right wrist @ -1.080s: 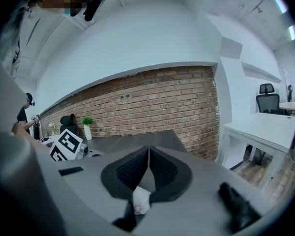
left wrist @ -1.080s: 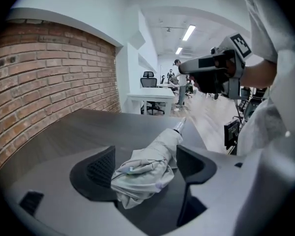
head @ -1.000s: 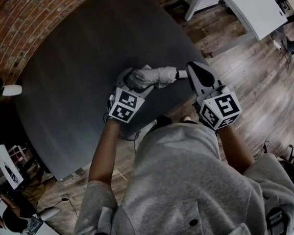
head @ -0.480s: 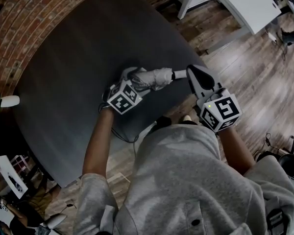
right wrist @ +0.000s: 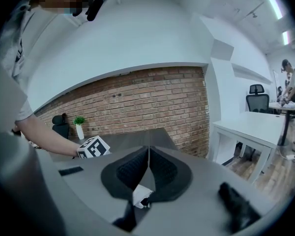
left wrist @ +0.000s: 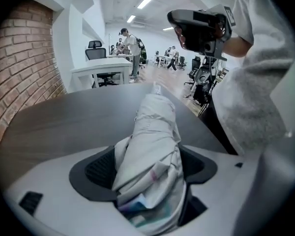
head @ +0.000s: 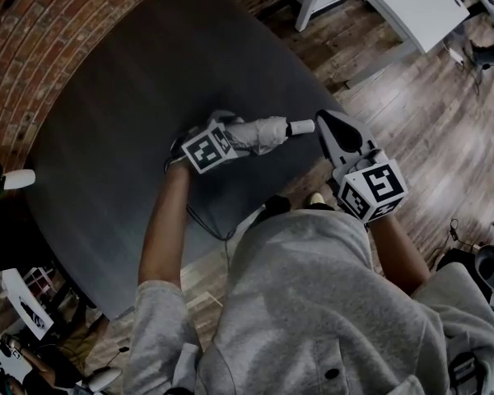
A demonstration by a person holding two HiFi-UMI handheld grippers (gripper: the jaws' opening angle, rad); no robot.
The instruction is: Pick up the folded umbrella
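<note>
The folded umbrella (head: 259,132) is a pale grey bundle with a white end cap (head: 301,127), near the front edge of the dark round table (head: 132,97). My left gripper (head: 230,137) is shut on its left part. In the left gripper view the umbrella (left wrist: 155,132) runs out between the two dark pads (left wrist: 96,171); I cannot tell if it touches the tabletop. My right gripper (head: 325,123) hangs just right of the end cap, apart from it, jaws shut on nothing (right wrist: 148,154). From that view I see the left gripper's marker cube (right wrist: 92,148).
A brick wall (head: 33,39) borders the table's far side. A white vase with a plant (head: 16,178) stands at the table's left edge. A white desk (head: 412,6) stands on the wooden floor (head: 445,130) to the right. A cable (head: 206,220) hangs off the table's front edge.
My left gripper has rolled, its marker cube swinging up toward the umbrella while staying shut on it. The umbrella and the right gripper have barely shifted.
</note>
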